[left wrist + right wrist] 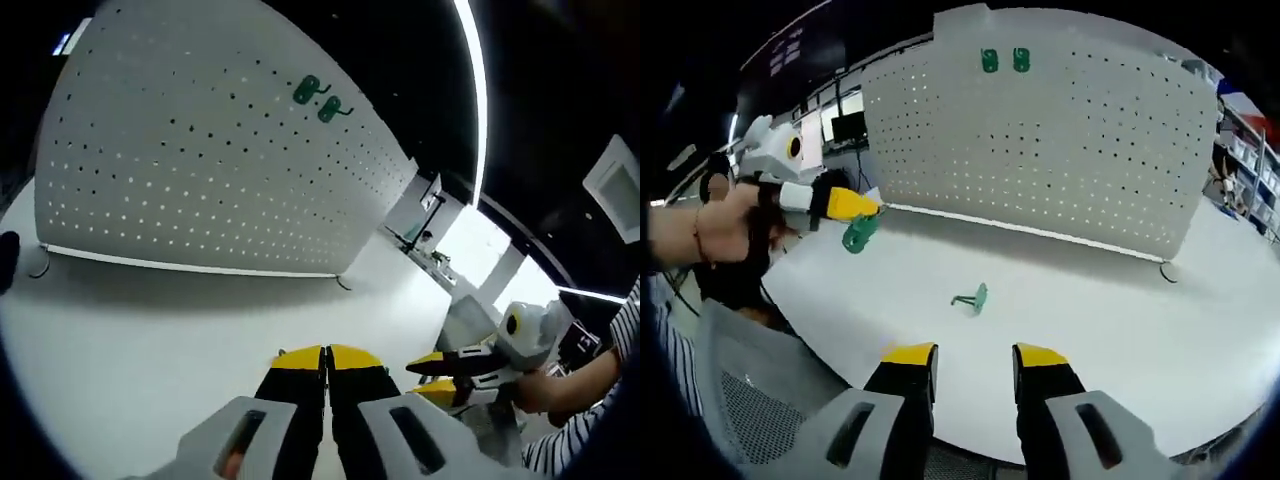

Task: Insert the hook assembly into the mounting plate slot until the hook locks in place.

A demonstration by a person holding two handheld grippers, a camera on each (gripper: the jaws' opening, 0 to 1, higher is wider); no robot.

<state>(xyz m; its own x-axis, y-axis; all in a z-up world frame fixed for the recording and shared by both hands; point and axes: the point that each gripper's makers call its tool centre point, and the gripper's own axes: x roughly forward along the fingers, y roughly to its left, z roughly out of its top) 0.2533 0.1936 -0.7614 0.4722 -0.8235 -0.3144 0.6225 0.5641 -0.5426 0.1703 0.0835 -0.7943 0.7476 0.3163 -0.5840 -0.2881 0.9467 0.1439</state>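
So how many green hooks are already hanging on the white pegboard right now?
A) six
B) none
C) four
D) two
D: two green hooks sit side by side near the top of the white pegboard, while a third green hook lies on the table and another hook hangs from the left gripper.

white perforated pegboard panel (1060,140), dotted all over with rows of small dark holes. two green plastic hooks (1004,60) sit mounted high on it, same green as the loose hook (971,297) lying on the plain white tabletop (1090,330). left gripper (845,205): yellow tips, black jaws, grey body, and a green hook piece (860,235) at its tip. right gripper (975,360) matches, yellow over black. striped sleeve (590,420), dark and white bands.
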